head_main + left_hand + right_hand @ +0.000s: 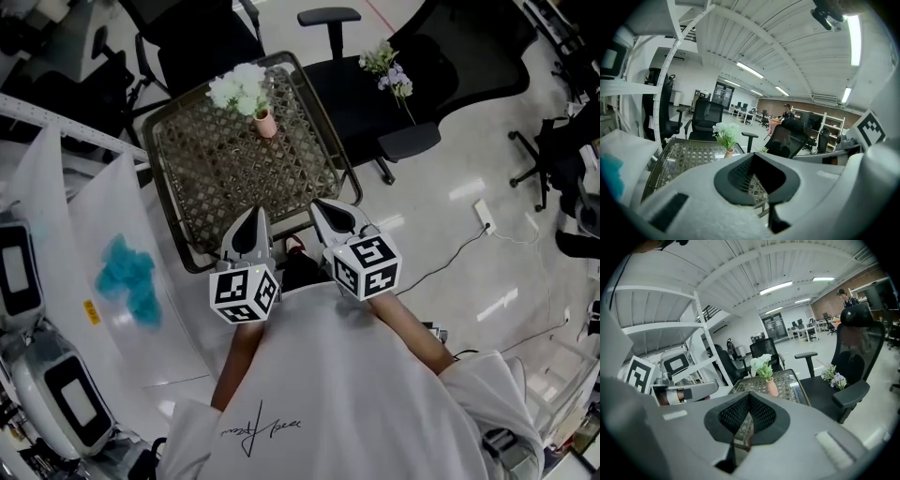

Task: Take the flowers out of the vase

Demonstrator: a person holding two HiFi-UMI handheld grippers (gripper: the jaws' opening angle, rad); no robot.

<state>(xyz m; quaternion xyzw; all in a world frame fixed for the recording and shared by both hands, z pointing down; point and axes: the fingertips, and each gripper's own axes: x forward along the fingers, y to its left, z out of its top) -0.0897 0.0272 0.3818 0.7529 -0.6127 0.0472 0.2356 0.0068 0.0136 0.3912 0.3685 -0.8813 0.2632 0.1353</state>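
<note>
A small pink vase [265,122] with white and green flowers [239,91] stands upright near the far edge of the glass-topped wicker table [216,187]. Both gripper views show the vase [728,153] [772,387] ahead of the jaws and well out of reach. My left gripper [251,228] and right gripper [328,214] hover side by side over the table's near edge, pointing toward the vase. On both, the jaws are shut with nothing between them. A second bunch of pale purple and white flowers [389,73] lies on a black chair seat [361,103] to the right of the table.
Black office chairs [202,42] stand behind and to the right of the table. A white shelf frame [66,141] and a white surface with a blue cloth [131,277] are at the left. A power strip [483,216] and its cable lie on the floor at the right.
</note>
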